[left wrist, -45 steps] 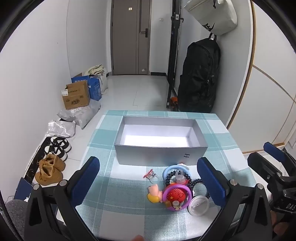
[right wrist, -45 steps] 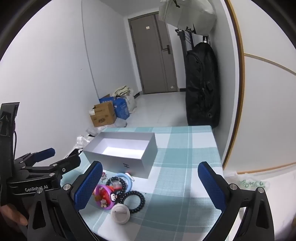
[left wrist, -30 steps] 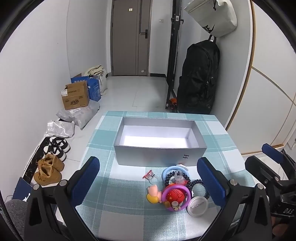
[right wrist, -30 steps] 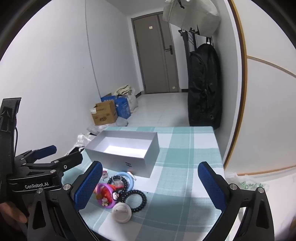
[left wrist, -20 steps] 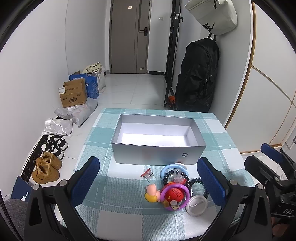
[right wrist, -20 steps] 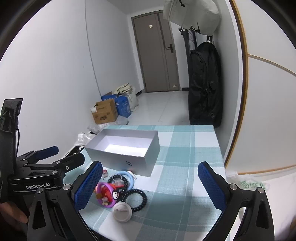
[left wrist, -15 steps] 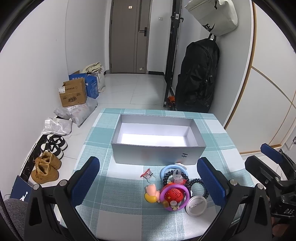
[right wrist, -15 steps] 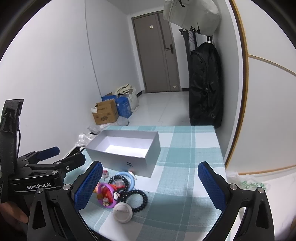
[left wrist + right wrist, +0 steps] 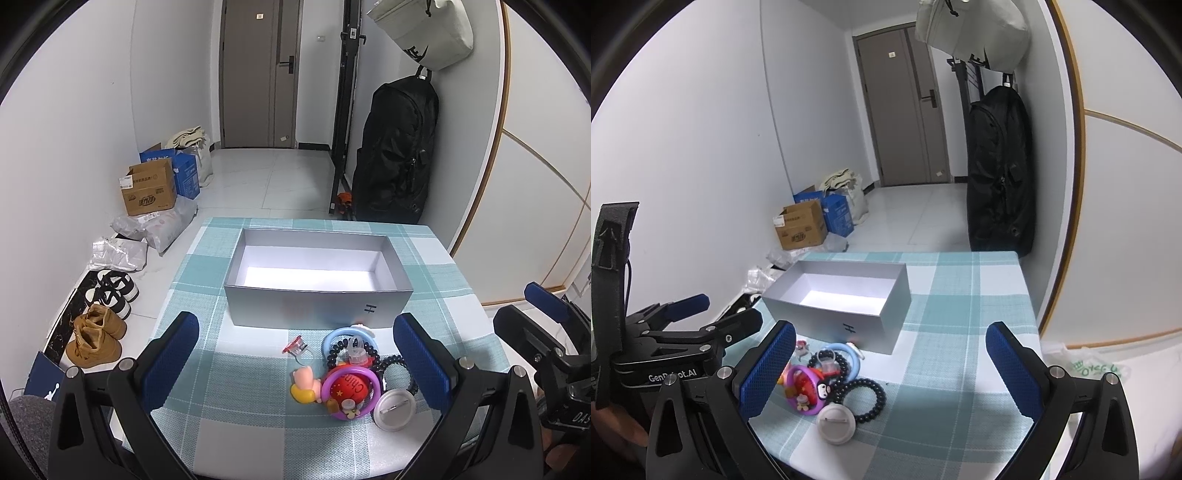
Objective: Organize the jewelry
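Observation:
An open grey box (image 9: 317, 306) with a white inside stands on the checked tablecloth (image 9: 229, 398); it also shows in the right wrist view (image 9: 838, 317). In front of it lies a heap of trinkets: a purple ring toy (image 9: 349, 391), a light blue ring (image 9: 334, 338), black bead bracelets (image 9: 864, 400), a white round badge (image 9: 393, 410), a red ring (image 9: 295, 347) and a small pink figure (image 9: 304, 382). My left gripper (image 9: 295, 354) is open and empty, just short of the heap. My right gripper (image 9: 890, 365) is open and empty, to the right of the heap.
The table's near edge lies under both grippers. Beyond the table is a tiled floor with cardboard boxes (image 9: 149, 192), bags and shoes (image 9: 96, 336) on the left. A black backpack (image 9: 397, 151) hangs at the right wall. A door (image 9: 258, 74) is at the back.
Both views have shifted slightly; the box and heap sit a touch lower and nearer in the left wrist view. Both grippers stay open and nothing was picked up.

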The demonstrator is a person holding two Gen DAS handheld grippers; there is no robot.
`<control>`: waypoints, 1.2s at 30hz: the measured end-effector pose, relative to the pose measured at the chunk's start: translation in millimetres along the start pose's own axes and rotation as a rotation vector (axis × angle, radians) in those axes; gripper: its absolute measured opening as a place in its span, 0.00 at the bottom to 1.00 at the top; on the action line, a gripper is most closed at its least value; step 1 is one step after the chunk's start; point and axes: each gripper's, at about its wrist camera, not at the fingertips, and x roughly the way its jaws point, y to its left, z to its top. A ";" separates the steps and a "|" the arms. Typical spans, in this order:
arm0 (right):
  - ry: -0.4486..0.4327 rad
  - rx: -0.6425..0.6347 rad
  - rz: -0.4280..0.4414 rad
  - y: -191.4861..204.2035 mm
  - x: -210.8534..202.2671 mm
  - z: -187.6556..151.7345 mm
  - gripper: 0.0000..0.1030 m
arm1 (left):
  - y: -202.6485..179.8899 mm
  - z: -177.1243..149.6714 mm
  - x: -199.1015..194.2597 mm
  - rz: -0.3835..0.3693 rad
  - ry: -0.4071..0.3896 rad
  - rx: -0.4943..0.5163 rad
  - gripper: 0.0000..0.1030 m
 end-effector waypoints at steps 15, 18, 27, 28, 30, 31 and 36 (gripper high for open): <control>-0.005 -0.001 -0.002 0.9 -2.4 1.4 1.00 | -1.4 -1.4 -1.6 -0.006 -0.001 0.005 0.99; -0.005 0.000 -0.002 0.9 -2.4 1.6 1.00 | -1.3 -1.4 -1.5 -0.005 -0.002 0.006 0.99; -0.004 -0.001 -0.003 0.6 -2.4 1.4 1.00 | -2.4 -1.4 -2.0 -0.007 -0.002 0.009 0.99; -0.004 0.000 -0.003 0.5 -2.4 1.4 1.00 | -2.7 -1.2 -1.7 -0.008 -0.002 0.010 0.99; -0.003 0.000 -0.004 0.5 -2.3 1.1 1.00 | -2.9 -1.7 -1.6 -0.009 0.000 0.010 0.99; -0.002 -0.001 -0.005 0.5 -2.6 1.1 1.00 | -3.1 -1.9 -1.5 -0.011 0.001 0.010 0.99; 0.007 0.002 -0.009 -1.1 -1.6 0.3 1.00 | -2.9 -2.0 -1.2 -0.019 0.006 0.006 0.99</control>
